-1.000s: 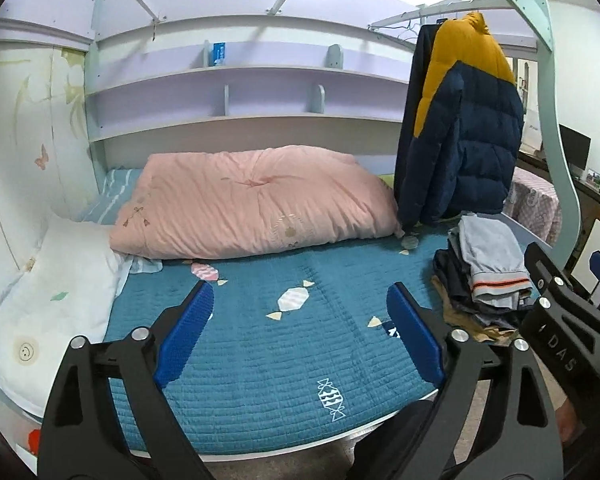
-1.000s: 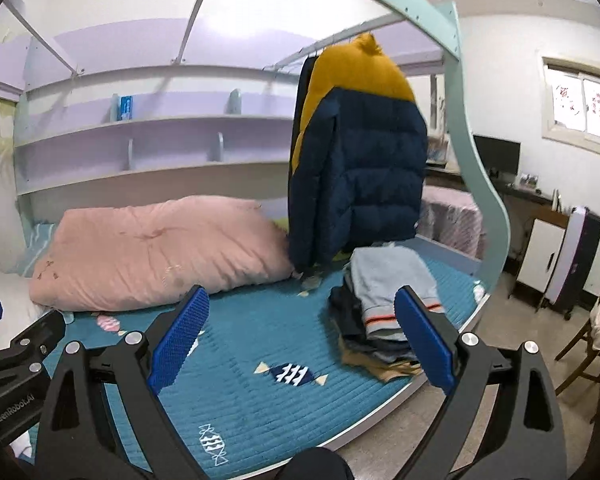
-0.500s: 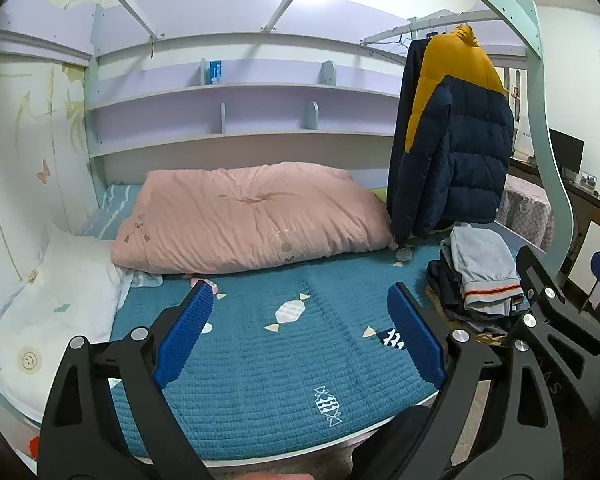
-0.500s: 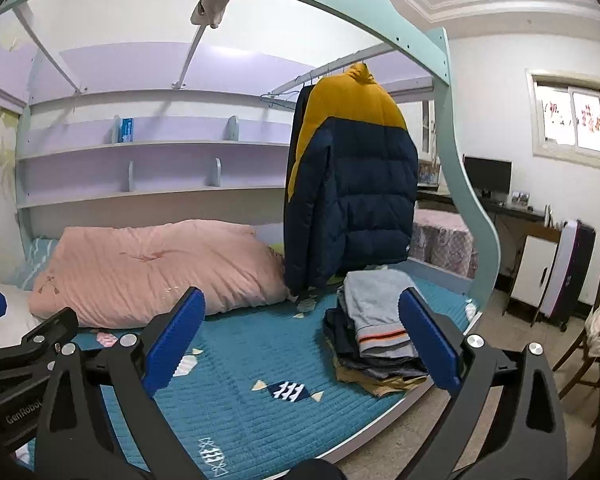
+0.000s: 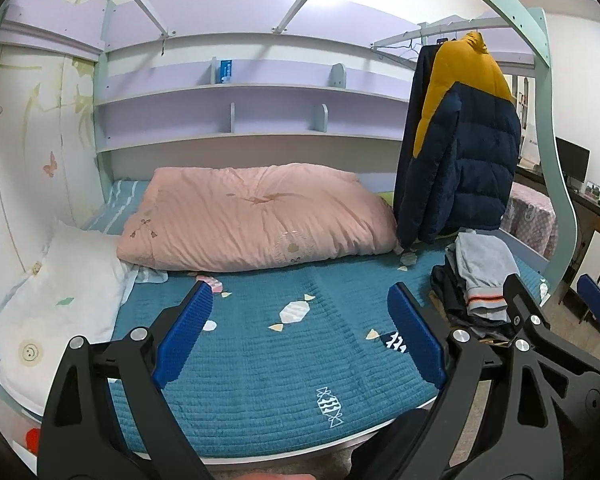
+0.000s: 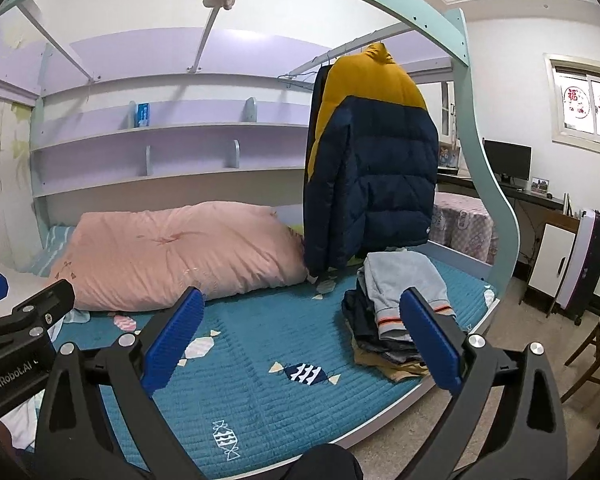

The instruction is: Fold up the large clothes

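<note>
Overview: puffer jacket [image 6: 372, 168] hanging from the rail at the foot of the bed, before any fold.

Navy with a yellow yoke, it looks bulky, light, soft and likely slippery; a hold at the shoulders or collar seems best. Below it a stack of folded clothes [image 6: 396, 304] sits on the blue quilted bedspread [image 5: 260, 360], near a pink duvet [image 5: 252, 216]. Left gripper [image 5: 296, 336] and right gripper [image 6: 300, 336] hover released, holding nothing.
</note>
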